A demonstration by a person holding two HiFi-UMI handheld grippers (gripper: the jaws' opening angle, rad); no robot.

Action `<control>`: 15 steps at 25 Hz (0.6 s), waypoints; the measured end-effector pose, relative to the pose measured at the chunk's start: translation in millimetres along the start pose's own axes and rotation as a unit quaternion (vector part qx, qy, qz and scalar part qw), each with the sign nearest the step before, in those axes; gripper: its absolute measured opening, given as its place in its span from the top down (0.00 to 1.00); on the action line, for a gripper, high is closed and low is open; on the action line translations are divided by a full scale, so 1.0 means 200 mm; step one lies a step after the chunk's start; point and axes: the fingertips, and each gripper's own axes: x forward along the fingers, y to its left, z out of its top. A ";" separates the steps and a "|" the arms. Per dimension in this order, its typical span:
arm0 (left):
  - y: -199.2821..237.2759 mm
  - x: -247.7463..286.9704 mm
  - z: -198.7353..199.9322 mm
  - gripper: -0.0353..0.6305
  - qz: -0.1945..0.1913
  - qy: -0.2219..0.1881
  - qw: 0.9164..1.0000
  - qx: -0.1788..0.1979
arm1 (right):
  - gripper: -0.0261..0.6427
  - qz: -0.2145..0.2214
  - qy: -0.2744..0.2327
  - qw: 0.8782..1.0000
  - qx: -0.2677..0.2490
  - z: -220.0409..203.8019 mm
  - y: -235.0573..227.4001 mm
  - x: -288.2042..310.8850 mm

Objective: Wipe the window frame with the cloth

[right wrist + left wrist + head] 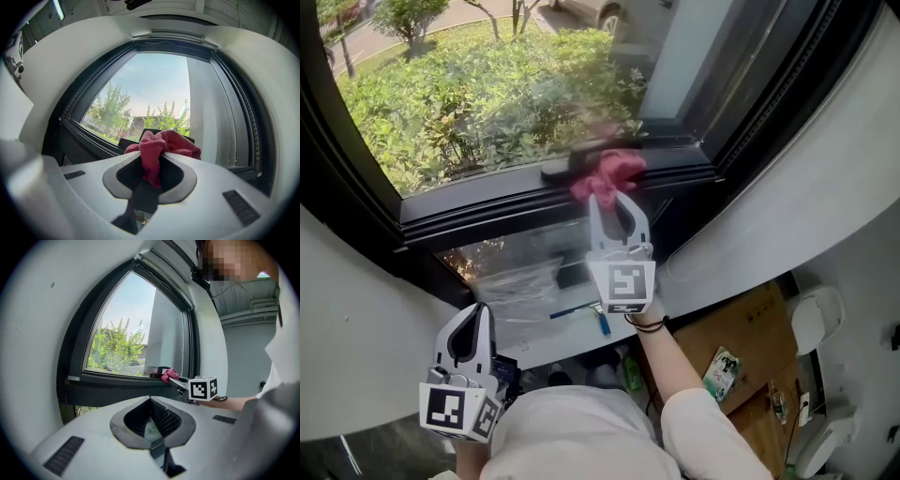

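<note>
A bunched pink cloth [607, 173] is pinched in my right gripper [614, 199], which is shut on it and holds it against the lower rail of the black window frame [487, 202], beside a black window handle [558, 168]. In the right gripper view the cloth [161, 145] fills the jaw tips, with the frame [89, 136] just behind. My left gripper [474, 317] hangs low at the left, shut and empty, away from the frame. From the left gripper view the cloth [168, 375] shows far off on the rail, and the left gripper [151, 402] points toward the window.
A white curved wall [806, 202] flanks the window on both sides. Below the frame a glass pane reflects a blue-handled tool [581, 313] and plastic wrap. A cardboard box [741, 361] and white appliances [816, 319] lie lower right.
</note>
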 end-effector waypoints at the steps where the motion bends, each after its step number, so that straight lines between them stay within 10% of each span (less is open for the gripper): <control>1: 0.01 0.00 0.00 0.94 0.001 0.000 1.000 0.000 | 0.85 0.001 0.000 1.000 0.000 0.00 0.01 0.00; 15: 0.08 -0.02 0.02 0.94 0.026 -0.004 1.000 0.003 | 0.85 0.011 -0.004 1.000 0.001 0.02 0.05 0.00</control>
